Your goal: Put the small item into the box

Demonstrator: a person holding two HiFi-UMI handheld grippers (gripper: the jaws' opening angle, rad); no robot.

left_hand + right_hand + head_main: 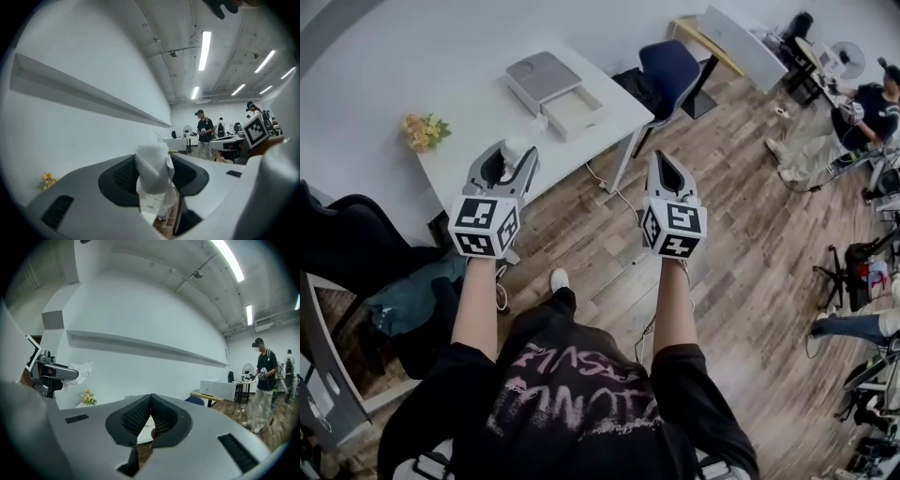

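Observation:
The small item [517, 148] is a white wrapped lump, and my left gripper [510, 157] is shut on it, held up in the air short of the white table [478, 159]. In the left gripper view the item [153, 174] fills the gap between the jaws of my left gripper [153, 161] and sticks up past them. The open shallow box [574, 111] lies on the table's far part, its grey lid [540, 77] beside it. My right gripper [660, 161] hangs over the floor to the right, shut with nothing in it; its jaws meet at a point [150, 398].
A yellow flower bunch [425, 131] lies on the table's left end. A blue chair [667, 69] stands past the table's right corner. A dark chair with clothes [384, 281] is at my left. People [853, 117] sit and stand at desks far right.

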